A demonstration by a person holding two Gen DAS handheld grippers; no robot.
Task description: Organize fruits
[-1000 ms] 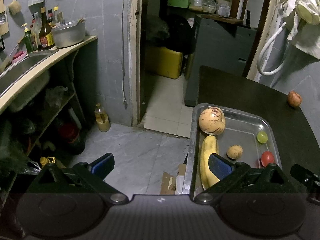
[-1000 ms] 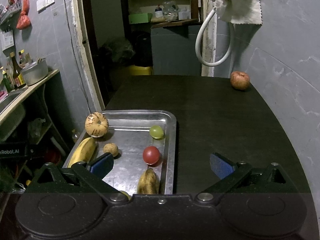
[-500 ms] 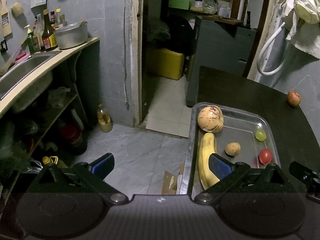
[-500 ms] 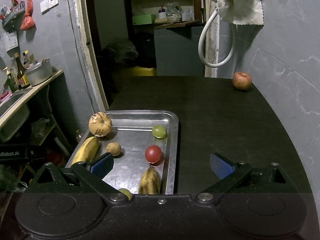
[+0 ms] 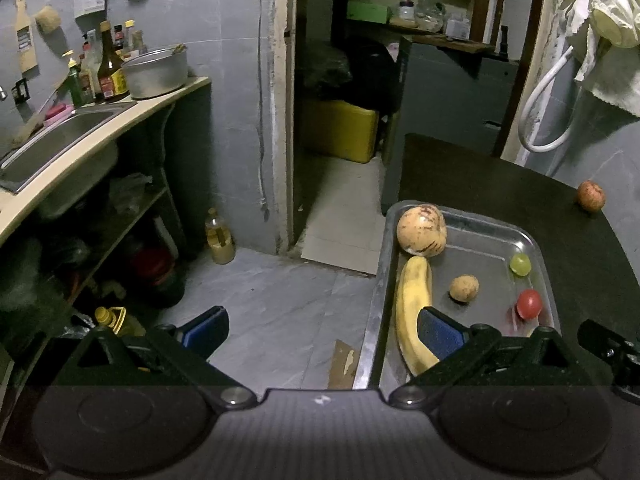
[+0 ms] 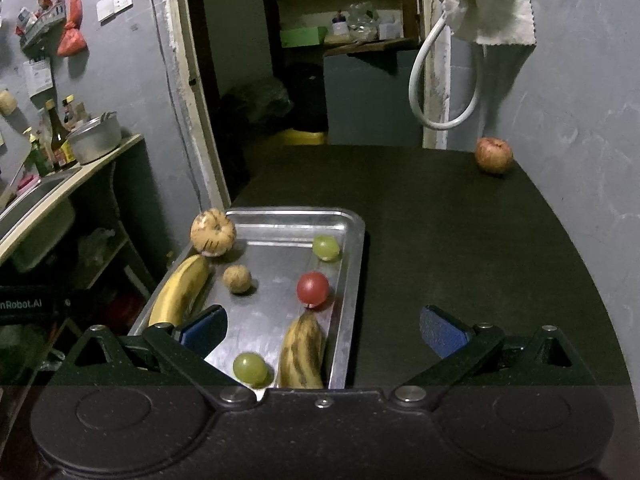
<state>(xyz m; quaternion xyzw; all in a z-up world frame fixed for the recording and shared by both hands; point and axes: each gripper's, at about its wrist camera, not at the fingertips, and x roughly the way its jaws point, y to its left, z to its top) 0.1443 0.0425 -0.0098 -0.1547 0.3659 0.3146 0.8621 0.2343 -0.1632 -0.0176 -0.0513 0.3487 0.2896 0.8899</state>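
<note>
Since the earlier frame a second green fruit (image 6: 250, 369) has come into view at the tray's (image 6: 354, 264) near end. Both grippers, left (image 5: 322, 330) and right (image 6: 323, 326), hold their fingers wide apart, gripping nothing. The apple (image 6: 494, 155) lies alone on the desk (image 6: 460, 240). The lettering "nRobot.AI" (image 6: 20, 304) is readable.

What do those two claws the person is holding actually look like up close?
Both look alike. The left claw and right claw each have matte black angular arms with triangular cut-outs, silver screws at the pivots, and blue rectangular pads on the fingertips. Behind sits a dark ribbed body with two round discs. In the right wrist view, white "nRobot.AI" lettering shows at the left edge.
</note>
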